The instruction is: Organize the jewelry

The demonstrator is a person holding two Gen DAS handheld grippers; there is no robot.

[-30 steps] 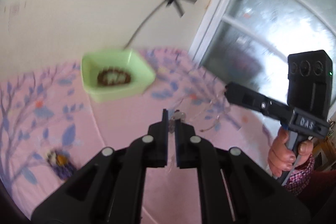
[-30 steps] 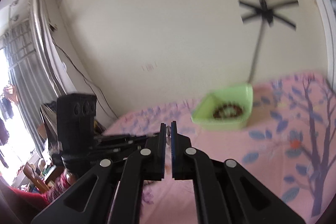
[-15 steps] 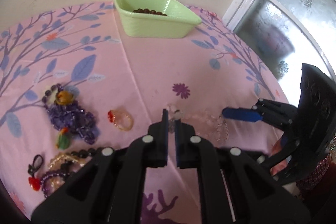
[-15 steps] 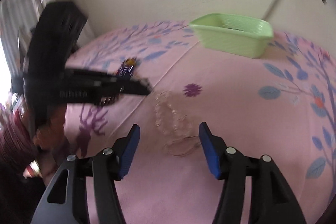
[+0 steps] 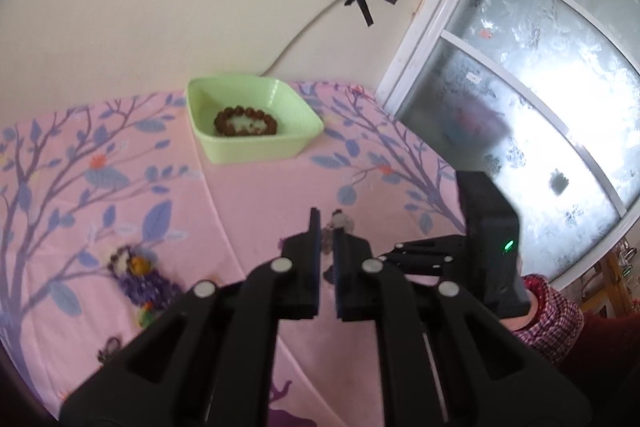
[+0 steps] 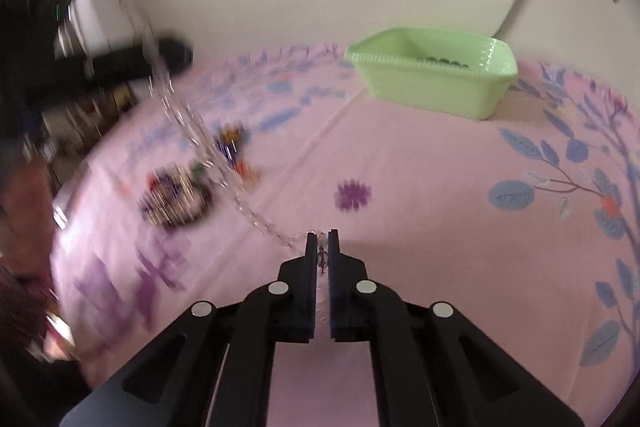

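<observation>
I count 1 green tray [image 5: 256,151], 1 brown bead bracelet [image 5: 245,121] inside, 1 clear chain [image 6: 192,131], 2 grippers.

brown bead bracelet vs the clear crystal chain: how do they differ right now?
The brown bead bracelet lies coiled in a closed ring inside the green plastic tray; the clear crystal chain is stretched out in a long line above the pink floral cloth. The bracelet is untouched; the chain is pinched in the right tongs. The bracelet is dark and opaque, the chain see-through. Both are beaded strands.
</observation>
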